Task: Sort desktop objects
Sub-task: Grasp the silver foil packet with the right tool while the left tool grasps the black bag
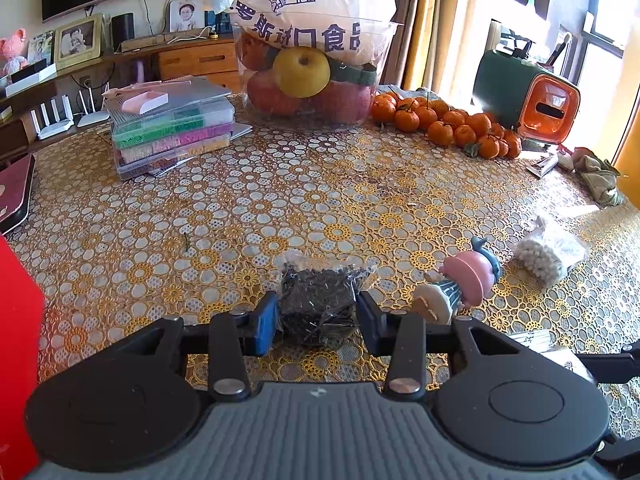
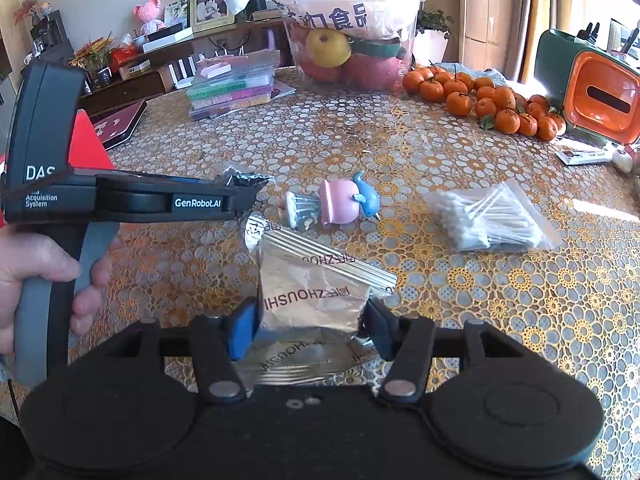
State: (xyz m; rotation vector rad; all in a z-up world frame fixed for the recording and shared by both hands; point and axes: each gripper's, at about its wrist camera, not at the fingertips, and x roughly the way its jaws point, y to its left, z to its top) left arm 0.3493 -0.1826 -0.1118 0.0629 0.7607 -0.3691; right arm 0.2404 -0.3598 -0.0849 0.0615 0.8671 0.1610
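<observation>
1. Dark beads in a small clear plastic bag (image 1: pixel 318 304) sit between the blue pads of our left gripper (image 1: pixel 318 320), which pinches the bag just above the yellow lace tablecloth (image 1: pixel 280 200).
2. We see a small toy figure in a pink dress with a blue hat (image 2: pixel 336 202) lying on its side near the middle.
3. Our right gripper (image 2: pixel 310 328) clamps a silver foil zip pouch (image 2: pixel 316 292) resting on the cloth.
4. We see a clear bag of cotton swabs (image 2: pixel 488 220) lying farther right.
</observation>
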